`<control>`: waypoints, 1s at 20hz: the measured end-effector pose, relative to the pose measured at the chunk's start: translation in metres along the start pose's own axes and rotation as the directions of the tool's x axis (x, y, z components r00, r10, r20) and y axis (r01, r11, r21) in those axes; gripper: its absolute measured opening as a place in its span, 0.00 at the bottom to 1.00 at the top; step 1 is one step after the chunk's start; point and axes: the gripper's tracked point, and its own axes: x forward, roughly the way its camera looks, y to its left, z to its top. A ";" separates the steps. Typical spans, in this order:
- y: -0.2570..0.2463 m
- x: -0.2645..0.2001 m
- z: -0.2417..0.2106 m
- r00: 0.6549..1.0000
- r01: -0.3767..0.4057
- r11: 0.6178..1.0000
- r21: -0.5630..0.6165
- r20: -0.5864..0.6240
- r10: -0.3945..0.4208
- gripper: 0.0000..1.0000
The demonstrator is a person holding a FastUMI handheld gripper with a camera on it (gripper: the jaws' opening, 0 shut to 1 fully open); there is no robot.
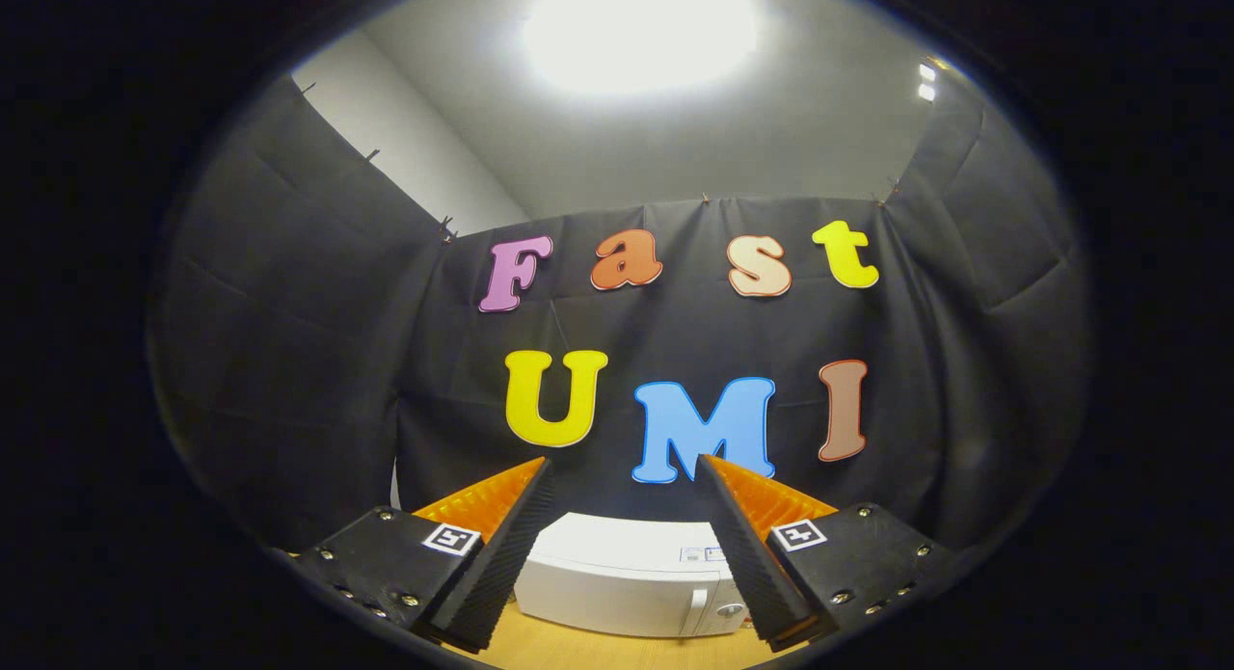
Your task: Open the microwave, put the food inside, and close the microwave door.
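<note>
You are holding the gripper wide open, its fingers spreading apart and gripping nothing. The microwave is sitting at twelve o'clock, low between the fingers and beyond their tips, on the table. Its door is showing shut, with the handle standing upright toward one o'clock, near the right finger. A ceiling light is glaring high overhead.

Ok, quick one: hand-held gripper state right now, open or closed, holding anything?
Hand-held gripper: open, fingers spread wide, holding nothing; the white microwave sits beyond them on the table, door closed.
</note>
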 end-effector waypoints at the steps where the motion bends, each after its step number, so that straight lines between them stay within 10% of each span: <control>1: -0.002 0.002 -0.006 1.000 -0.001 1.000 -0.009 -0.007 0.001 0.94; 20: -0.089 0.071 -0.267 0.952 0.152 0.985 0.087 -0.282 -0.122 0.95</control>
